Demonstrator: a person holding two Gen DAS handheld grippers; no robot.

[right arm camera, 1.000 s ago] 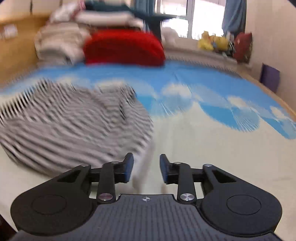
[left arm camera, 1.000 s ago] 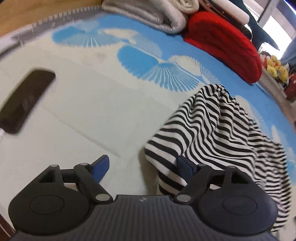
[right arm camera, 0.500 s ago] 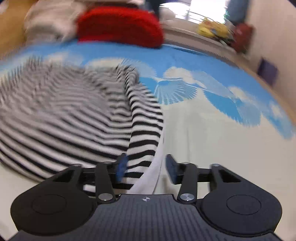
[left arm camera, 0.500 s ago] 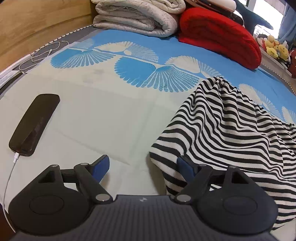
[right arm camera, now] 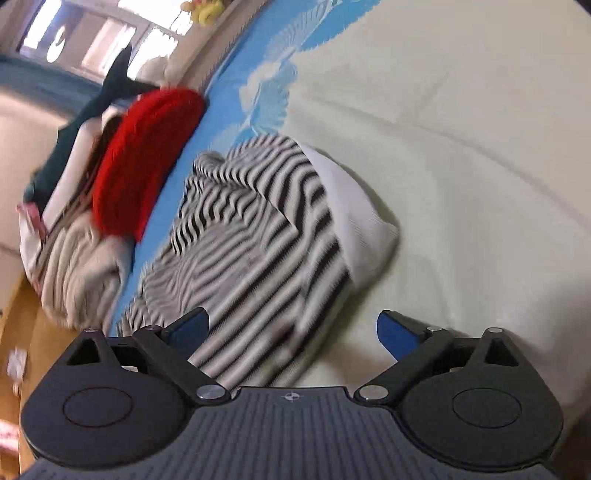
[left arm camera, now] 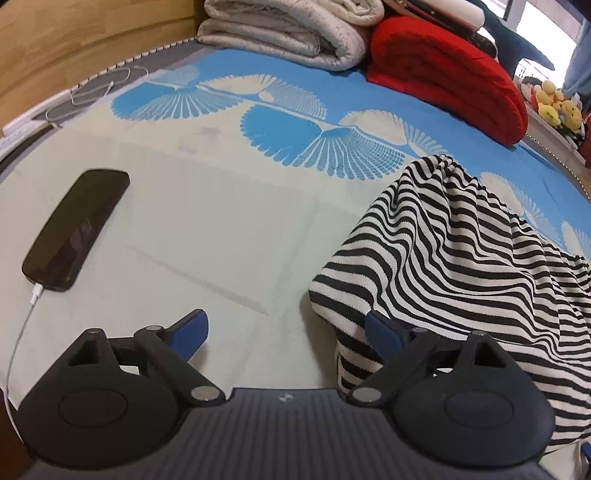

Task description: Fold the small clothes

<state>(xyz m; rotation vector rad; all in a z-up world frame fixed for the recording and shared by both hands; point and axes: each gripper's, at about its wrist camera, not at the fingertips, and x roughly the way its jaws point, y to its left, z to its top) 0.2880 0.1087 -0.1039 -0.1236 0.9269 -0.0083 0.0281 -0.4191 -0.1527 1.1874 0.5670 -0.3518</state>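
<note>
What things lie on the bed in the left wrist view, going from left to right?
White charging cable → black phone → grey folded blanket → red blanket → yellow plush toys. The striped garment spans the right side under the red blanket, so it is left out.

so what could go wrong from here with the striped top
The striped top lies bunched, not flat, so a fold now could lock in creases. Both the left gripper and the right gripper are open, the jaws of both having just widened, so a closing could catch several layers. The phone and its cable lie nearby and could snag.
</note>
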